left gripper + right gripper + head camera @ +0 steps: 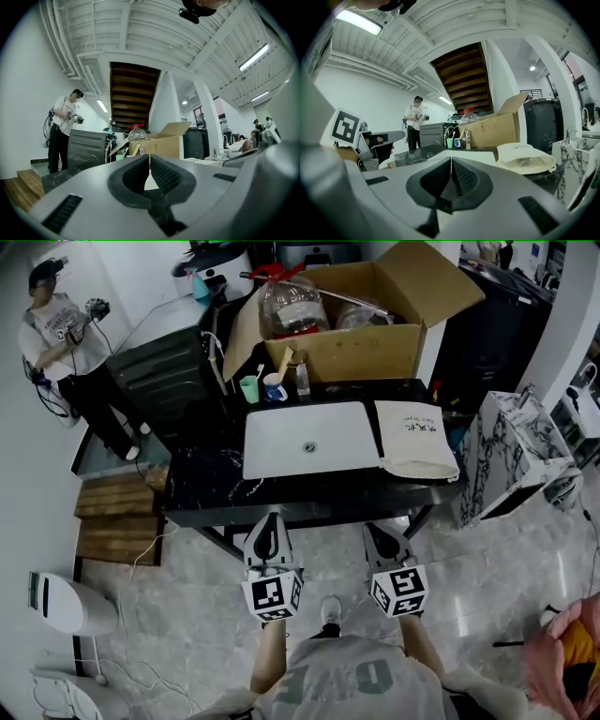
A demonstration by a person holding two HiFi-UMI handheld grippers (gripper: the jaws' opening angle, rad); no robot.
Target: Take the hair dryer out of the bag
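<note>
The black bench fills the middle of the head view, with an open cardboard box along its far side and a white basin set flat in its centre. Just beside the basin, at the bench's right end, lies the cream cloth bag. It lies flat, and the end nearer the person bulges.

No hair dryer shows in any view, so it is presumably inside that bag. The bag looks limp and light and would likely drag along if pulled, so one gripper probably needs to pin or lift the cloth at the mouth. The dryer should be rigid, smooth plastic with some weight and a trailing cord. Its handle or the neck of the barrel is the likeliest place to take hold.

The left gripper and the right gripper both hang short of the bench's near edge. Each has its jaws closed together on nothing.

The head view gives the layout from above but shows only the top of the bag. The right gripper view looks level into the bag's slack mouth, where something dark sits, too small to identify. The left gripper view faces the box and scarcely shows the bag.
</note>
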